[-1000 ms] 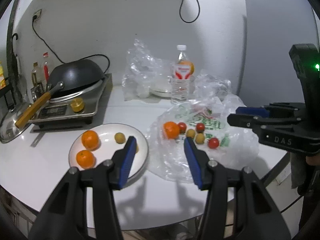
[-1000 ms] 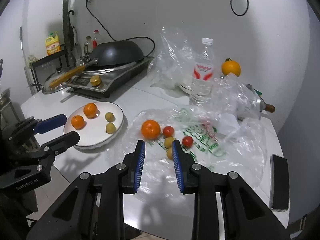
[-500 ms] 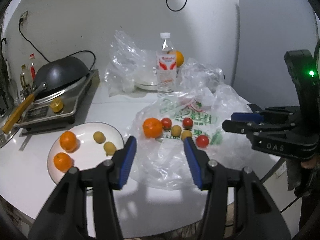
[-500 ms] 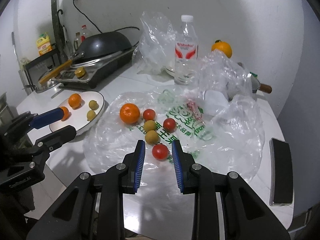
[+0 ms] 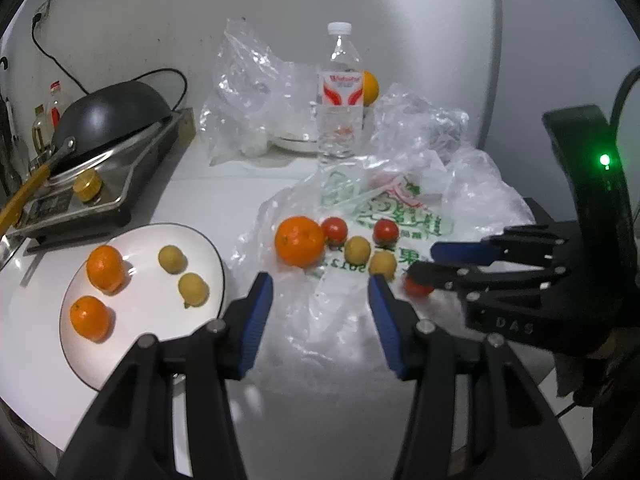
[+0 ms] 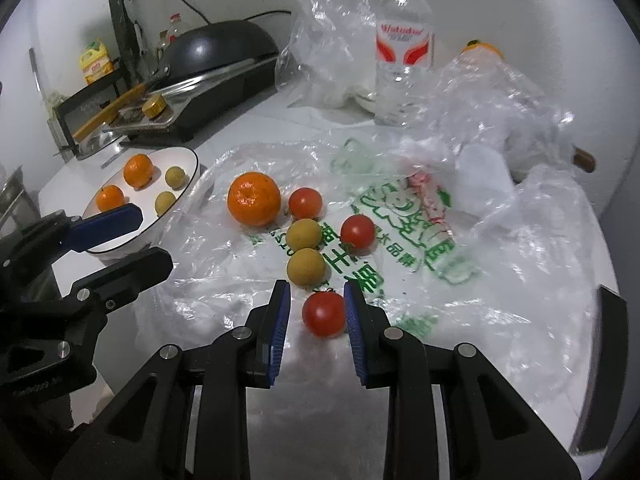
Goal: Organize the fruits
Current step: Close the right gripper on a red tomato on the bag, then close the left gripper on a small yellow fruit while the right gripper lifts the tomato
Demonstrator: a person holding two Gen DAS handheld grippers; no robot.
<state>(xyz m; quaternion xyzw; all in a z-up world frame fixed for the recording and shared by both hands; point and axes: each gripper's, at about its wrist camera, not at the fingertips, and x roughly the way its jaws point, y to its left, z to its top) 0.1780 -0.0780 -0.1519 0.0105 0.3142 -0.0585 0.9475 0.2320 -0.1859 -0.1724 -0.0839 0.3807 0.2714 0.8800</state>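
Note:
A white plate [image 5: 132, 360] holds two oranges and two small yellow fruits; it also shows in the right wrist view [image 6: 188, 168]. On a clear plastic bag [image 6: 400, 240] lie a big orange [image 6: 254, 199], three red tomatoes and two yellow fruits. My right gripper [image 6: 317, 310] is open, its blue pads on either side of the nearest tomato [image 6: 323, 314], not touching it. My left gripper [image 5: 320, 300] is open and empty, above the bag's near edge, beside the plate. The right gripper also shows in the left wrist view [image 5: 436, 264], over that tomato [image 5: 416, 286].
A water bottle [image 5: 340, 92] and crumpled clear bags [image 5: 248, 92] stand at the back. A cooker with a black wok [image 5: 108, 120] sits at the back left. Another orange [image 6: 480, 48] lies behind the bags. A dark phone [image 6: 608, 364] lies at the table's right edge.
Both grippers moved forward and down toward the fruit on the bag. The right gripper's pads now flank the nearest tomato. Jaws stay open.

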